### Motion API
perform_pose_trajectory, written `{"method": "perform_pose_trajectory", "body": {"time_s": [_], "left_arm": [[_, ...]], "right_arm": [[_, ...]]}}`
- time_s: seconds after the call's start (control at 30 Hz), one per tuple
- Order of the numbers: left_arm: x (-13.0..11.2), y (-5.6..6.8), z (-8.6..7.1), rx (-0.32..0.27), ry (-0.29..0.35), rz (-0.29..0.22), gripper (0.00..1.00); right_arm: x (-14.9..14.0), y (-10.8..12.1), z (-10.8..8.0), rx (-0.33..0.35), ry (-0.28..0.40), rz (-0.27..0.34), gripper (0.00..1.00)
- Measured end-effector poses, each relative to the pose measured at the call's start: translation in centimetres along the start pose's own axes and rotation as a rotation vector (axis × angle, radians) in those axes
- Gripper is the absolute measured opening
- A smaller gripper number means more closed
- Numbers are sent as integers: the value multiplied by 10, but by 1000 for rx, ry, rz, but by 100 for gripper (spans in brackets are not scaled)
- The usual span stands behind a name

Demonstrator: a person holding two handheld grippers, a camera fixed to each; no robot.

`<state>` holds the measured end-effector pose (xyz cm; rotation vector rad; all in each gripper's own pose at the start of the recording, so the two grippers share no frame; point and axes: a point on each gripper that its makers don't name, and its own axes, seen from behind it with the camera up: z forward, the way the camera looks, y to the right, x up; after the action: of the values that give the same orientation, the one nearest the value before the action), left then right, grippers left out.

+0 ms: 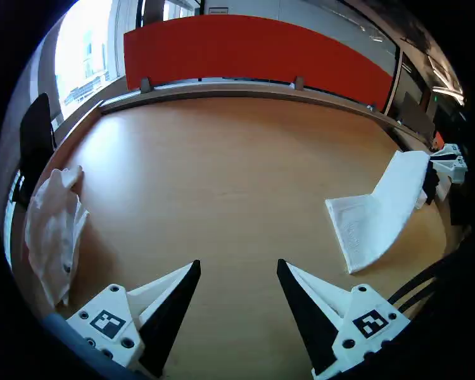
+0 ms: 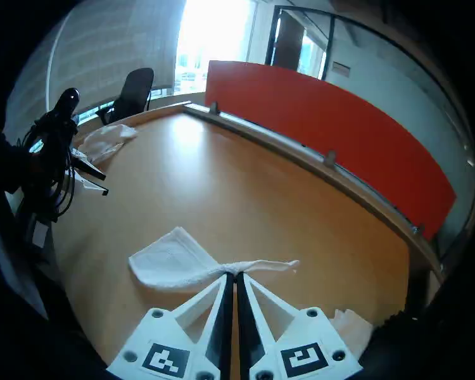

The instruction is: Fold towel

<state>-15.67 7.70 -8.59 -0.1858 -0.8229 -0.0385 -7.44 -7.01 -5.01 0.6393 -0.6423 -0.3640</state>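
- Your left tongs (image 1: 238,263) sit nearest the lens in the left gripper view, spread wide with nothing between the two black fingers, hovering over bare wood at the near edge.
- Your right tongs (image 2: 234,276) are closed almost finger to finger in the right gripper view, pinching a bunched edge of the towel (image 2: 174,263) right at their tips.
- Beneath both lies the wooden table (image 1: 237,158), which spans most of each view.
- Along its far edge stands a red partition (image 1: 256,50), upright and running nearly the table's whole length.
- Past the table's corner, by the windows, you can see a black office chair (image 2: 133,88).
- In the left gripper view the white towel (image 1: 373,215) lies on the table's right side. One part rests flat on the wood, and the rest rises in a taut slope to your right tongs (image 1: 449,164), which hold that end off the surface.
- Well apart from it, at the table's left edge, lies a crumpled white cloth (image 1: 50,228), touching neither of your tongs.
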Motion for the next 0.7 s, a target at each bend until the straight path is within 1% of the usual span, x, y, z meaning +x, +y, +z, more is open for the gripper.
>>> {"method": "perform_pose_trajectory", "body": {"time_s": [0.27,0.57,0.7], "left_arm": [[1,0,-1,1,3,-2,89],[3,-1,-2,1,9,-5,89],[3,0,-2,1,9,-7,89]], "right_arm": [[4,-18,9,38,4,-11,5],[4,-49,28,101,1,-25,5],[0,-66,37,137,-6,-24,5]]}}
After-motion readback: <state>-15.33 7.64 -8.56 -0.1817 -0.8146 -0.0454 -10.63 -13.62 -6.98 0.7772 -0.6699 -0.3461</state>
